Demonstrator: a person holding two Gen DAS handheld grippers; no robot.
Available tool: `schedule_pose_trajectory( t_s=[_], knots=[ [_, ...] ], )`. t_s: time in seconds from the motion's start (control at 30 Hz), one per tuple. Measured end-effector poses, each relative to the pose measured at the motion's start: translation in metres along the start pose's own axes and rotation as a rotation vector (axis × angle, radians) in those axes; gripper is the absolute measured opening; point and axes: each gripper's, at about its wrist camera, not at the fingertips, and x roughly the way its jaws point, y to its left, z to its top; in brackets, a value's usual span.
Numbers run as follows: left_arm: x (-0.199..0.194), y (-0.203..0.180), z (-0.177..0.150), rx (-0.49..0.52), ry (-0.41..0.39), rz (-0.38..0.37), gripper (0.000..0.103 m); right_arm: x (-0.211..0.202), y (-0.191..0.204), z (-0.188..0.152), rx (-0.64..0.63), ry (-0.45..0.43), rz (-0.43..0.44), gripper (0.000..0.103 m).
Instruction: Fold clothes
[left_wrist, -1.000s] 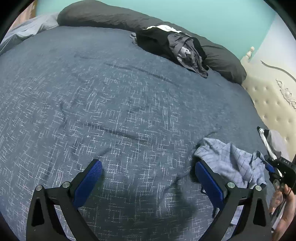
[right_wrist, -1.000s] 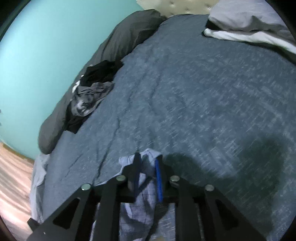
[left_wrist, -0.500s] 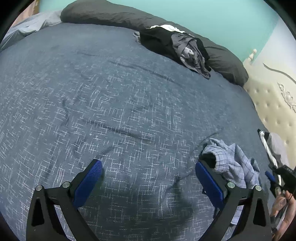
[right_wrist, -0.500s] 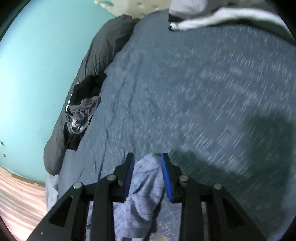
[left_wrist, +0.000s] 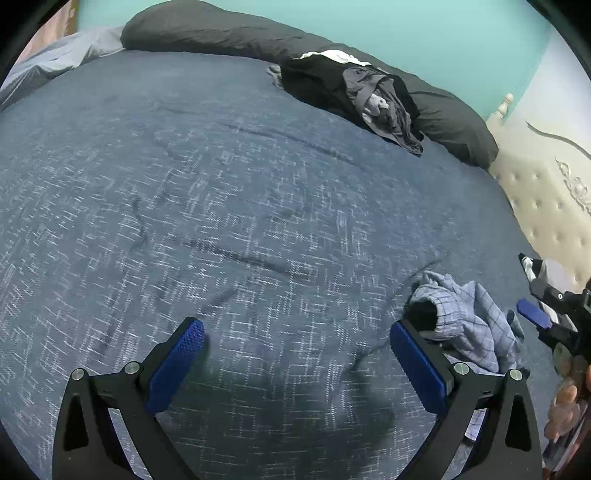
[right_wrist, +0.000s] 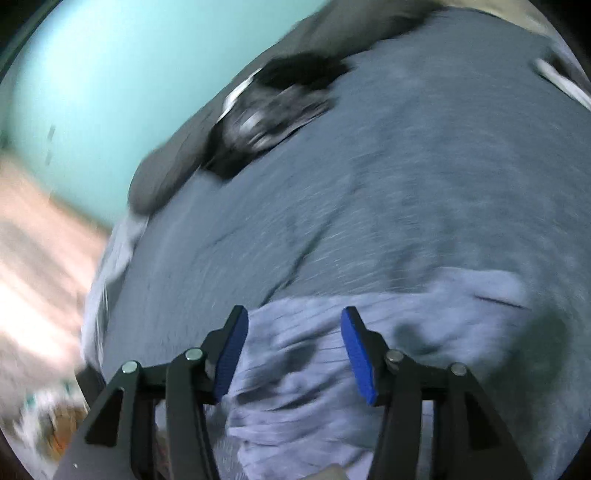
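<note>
My left fingers (left_wrist: 295, 363) gape wide over the bed (left_wrist: 221, 203); my right fingers (right_wrist: 293, 347) (parted, gripping nothing) straddle the crumpled plaid shirt (right_wrist: 369, 350).

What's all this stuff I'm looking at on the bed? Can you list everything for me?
Bedspread: one, dark blue with white flecks, covers the bed.
Checked garment: one, light blue, crumpled near the right edge of the bed.
Clothes pile: one heap, black and grey, far side against the long pillow.
Long pillow: one, dark grey, along the far edge.
Headboard: one, cream, tufted, at right.
Wall: teal, behind the bed.
Left gripper: blue fingers wide open, over bare bedspread.
Right gripper: blue fingers open, over the checked garment.
Hand: one, holding the right gripper.
</note>
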Motion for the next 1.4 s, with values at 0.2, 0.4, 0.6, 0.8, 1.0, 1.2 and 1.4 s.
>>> schedule_pose_trajectory(
  t_s=[0.2, 0.4, 0.6, 0.8, 1.0, 1.2, 1.4],
  knots=[
    [-0.005, 0.018, 0.003, -0.020, -0.012, 0.018, 0.103, 0.033, 0.056, -0.008, -0.178, 0.086, 0.030, 0.055],
    [-0.012, 0.031, 0.004, -0.036, -0.021, 0.022, 0.103, 0.059, 0.083, -0.025, -0.309, 0.173, -0.025, 0.056],
    [-0.015, 0.041, 0.005, -0.053, -0.024, 0.026, 0.103, 0.076, 0.088, -0.038, -0.386, 0.197, -0.074, 0.056],
    [-0.011, 0.037, 0.007, -0.050, -0.018, 0.019, 0.103, 0.080, 0.083, -0.038, -0.388, 0.169, -0.074, 0.013],
    [0.001, 0.011, 0.002, 0.007, 0.018, -0.032, 0.103, 0.051, 0.061, -0.015, -0.285, 0.064, -0.007, 0.007],
    [0.013, -0.012, -0.001, 0.037, 0.048, -0.067, 0.103, 0.027, 0.040, 0.005, -0.199, 0.006, 0.058, 0.007],
    [0.010, 0.001, 0.003, -0.021, 0.034, -0.042, 0.103, 0.047, 0.076, -0.010, -0.356, 0.105, 0.058, 0.059]
  ],
)
